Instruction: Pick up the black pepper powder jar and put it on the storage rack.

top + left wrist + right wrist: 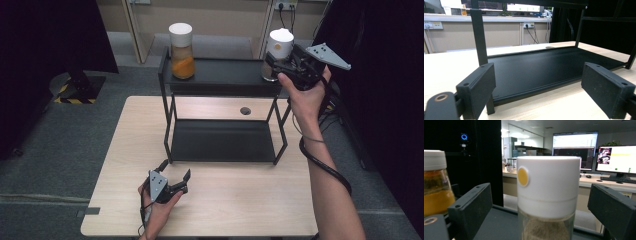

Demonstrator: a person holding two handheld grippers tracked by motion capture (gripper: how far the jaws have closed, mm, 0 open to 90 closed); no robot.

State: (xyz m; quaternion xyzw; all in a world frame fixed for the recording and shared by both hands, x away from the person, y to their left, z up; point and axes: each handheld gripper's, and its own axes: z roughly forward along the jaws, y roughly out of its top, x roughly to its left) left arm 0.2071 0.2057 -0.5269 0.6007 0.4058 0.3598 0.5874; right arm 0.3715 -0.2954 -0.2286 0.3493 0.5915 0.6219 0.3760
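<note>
A black two-shelf rack [225, 76] stands at the back of the wooden table [240, 200]. On its top shelf a jar of orange powder [182, 52] with a white lid is at the left end, and a white-lidded jar of greyish powder [279, 46] at the right end. My right gripper [272, 62] is level with the right jar [548, 195], open, one jaw on each side with gaps. The orange jar [435, 192] shows at the left. My left gripper [176, 170] rests near the table's front edge, open and holding nothing, and faces the rack's lower shelf [536, 67].
The rack's lower shelf [222, 140] is bare. A round cable hole [245, 110] sits in the table behind the rack. Grey carpet surrounds the table, with dark curtains at both sides and a wall with sockets [285, 6] behind.
</note>
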